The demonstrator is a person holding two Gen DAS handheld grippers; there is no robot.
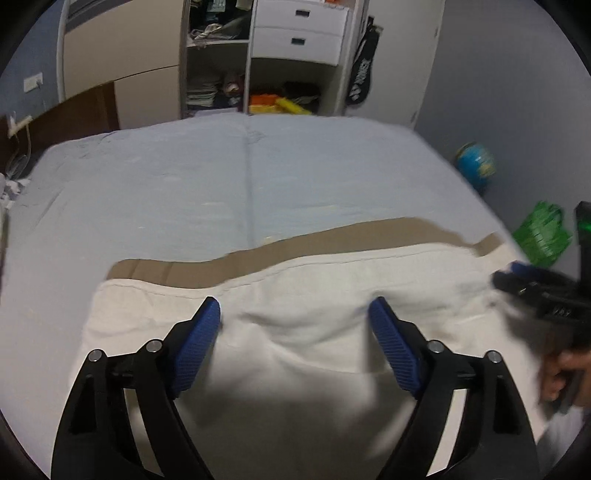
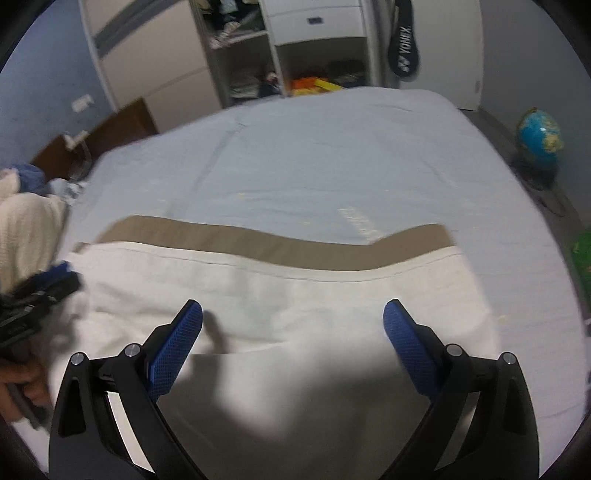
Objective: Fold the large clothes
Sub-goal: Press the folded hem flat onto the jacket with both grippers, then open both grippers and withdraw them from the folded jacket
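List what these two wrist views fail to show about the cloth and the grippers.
- Cream cloth: near edge cut off by the frame and both grippers' bodies, both views.
- Tan layer: mostly covered by the cream cloth.
- Right gripper: blurred at left view's edge.
- Left gripper: blurred at right view's edge.

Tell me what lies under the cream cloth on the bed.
A tan layer shows in a strip along the far edge of the cream cloth, over the blue sheet. How far it extends underneath is hidden.

Showing on the bed: one cream cloth, one tan cloth beneath. Two grippers hovering, four blue pads. One globe standing, two drawers, one racket bag hanging.
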